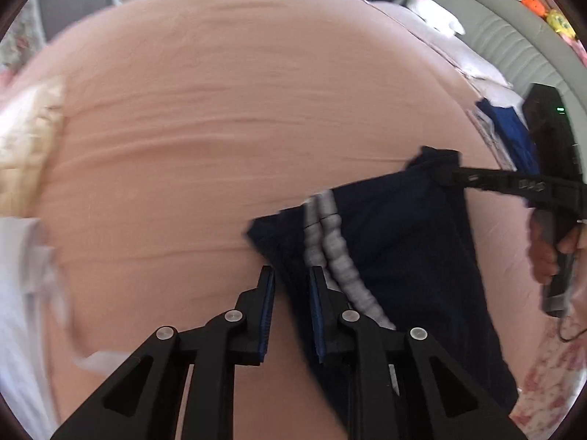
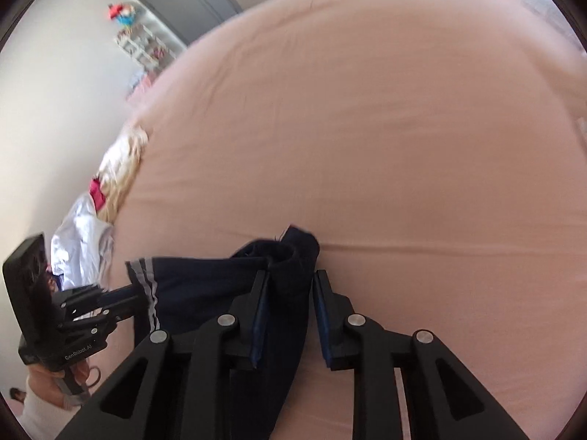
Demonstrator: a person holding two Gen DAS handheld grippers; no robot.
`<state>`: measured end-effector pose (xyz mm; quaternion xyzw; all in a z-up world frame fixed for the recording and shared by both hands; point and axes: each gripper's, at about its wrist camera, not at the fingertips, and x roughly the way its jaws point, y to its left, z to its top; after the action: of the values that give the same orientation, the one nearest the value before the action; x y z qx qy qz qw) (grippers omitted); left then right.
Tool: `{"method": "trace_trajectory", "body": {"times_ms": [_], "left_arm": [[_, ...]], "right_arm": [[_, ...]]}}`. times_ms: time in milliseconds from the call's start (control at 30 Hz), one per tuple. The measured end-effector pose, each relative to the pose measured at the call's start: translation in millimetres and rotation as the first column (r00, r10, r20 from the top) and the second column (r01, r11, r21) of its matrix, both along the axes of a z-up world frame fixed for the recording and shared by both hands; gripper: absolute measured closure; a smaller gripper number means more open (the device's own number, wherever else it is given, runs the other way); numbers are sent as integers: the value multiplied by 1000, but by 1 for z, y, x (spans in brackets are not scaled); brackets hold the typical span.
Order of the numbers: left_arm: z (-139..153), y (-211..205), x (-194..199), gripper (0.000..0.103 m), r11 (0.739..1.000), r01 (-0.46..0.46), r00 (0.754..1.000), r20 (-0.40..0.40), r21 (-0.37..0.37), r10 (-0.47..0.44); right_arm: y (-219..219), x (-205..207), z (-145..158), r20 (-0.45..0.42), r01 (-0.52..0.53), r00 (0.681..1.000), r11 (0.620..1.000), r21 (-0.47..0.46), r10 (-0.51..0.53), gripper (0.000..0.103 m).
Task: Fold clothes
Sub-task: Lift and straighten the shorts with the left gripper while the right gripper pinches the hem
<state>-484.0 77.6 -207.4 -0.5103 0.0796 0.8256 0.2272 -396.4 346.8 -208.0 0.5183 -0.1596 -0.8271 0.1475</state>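
My left tongs (image 1: 291, 278) stand slightly apart, the dark navy garment with grey side stripes (image 1: 396, 256) between their pads; whether they grip, I cannot tell. My right tongs (image 2: 290, 282) also stand slightly apart astride its bunched far corner, grip equally unclear, over the pink bedsheet (image 2: 367, 128).

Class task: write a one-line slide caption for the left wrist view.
Left gripper and right gripper hold a navy garment with grey stripes over a peach bedsheet.

The navy garment (image 1: 403, 242) is showing as soft matt cloth with two pale grey woven stripes (image 1: 330, 242). The bed sheet (image 1: 220, 117) is looking like smooth peach cotton, faintly creased. Each tool (image 1: 291, 275) is appearing as matt black plastic with shiny metal rivets (image 1: 234, 316).
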Motion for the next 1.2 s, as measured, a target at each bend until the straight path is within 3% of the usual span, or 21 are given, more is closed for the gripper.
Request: {"method": "trace_trajectory", "body": {"times_ms": [67, 133, 200, 300, 433, 567, 767, 967, 1067, 1167, 1200], "left_arm": [[14, -15, 21, 77, 998, -55, 994, -93, -18, 53], [21, -27, 41, 74, 998, -53, 994, -95, 46, 57], [17, -28, 58, 74, 987, 21, 1000, -5, 162, -21], [6, -17, 78, 74, 969, 79, 993, 65, 234, -97], [-6, -4, 90, 74, 970, 74, 984, 142, 230, -109], [1, -15, 109, 74, 957, 69, 986, 126, 282, -108], [19, 1, 126, 74, 982, 100, 995, -36, 159, -95], [-7, 18, 130, 75, 978, 200, 974, 93, 60, -205], [4, 8, 141, 74, 966, 248, 965, 75, 71, -253], [18, -6, 130, 74, 980, 171, 985, -15, 102, -170], [20, -4, 124, 74, 985, 150, 988, -44, 80, -147]], "right_arm": [[11, 27, 29, -129, 41, 991, 999, 34, -36, 78], [6, 54, 48, -198, 30, 980, 996, 88, -12, 77], [-11, 78, 48, -165, -68, 982, 990, 122, 87, 77], [-39, 116, 29, -85, -246, 963, 963, 110, 256, 77], [-59, 134, -1, -23, -264, 963, 960, 96, 268, 77], [-63, 138, -10, -6, -257, 966, 964, 67, 258, 77], [-67, 136, -16, -13, -251, 968, 966, 66, 252, 77], [-82, 132, -16, -16, -262, 964, 959, 104, 265, 77], [-75, 131, -14, -6, -236, 971, 967, 96, 238, 77], [-67, 129, -10, -3, -200, 980, 978, 61, 201, 77], [-67, 129, -8, -17, -198, 980, 979, 57, 199, 77]]}}
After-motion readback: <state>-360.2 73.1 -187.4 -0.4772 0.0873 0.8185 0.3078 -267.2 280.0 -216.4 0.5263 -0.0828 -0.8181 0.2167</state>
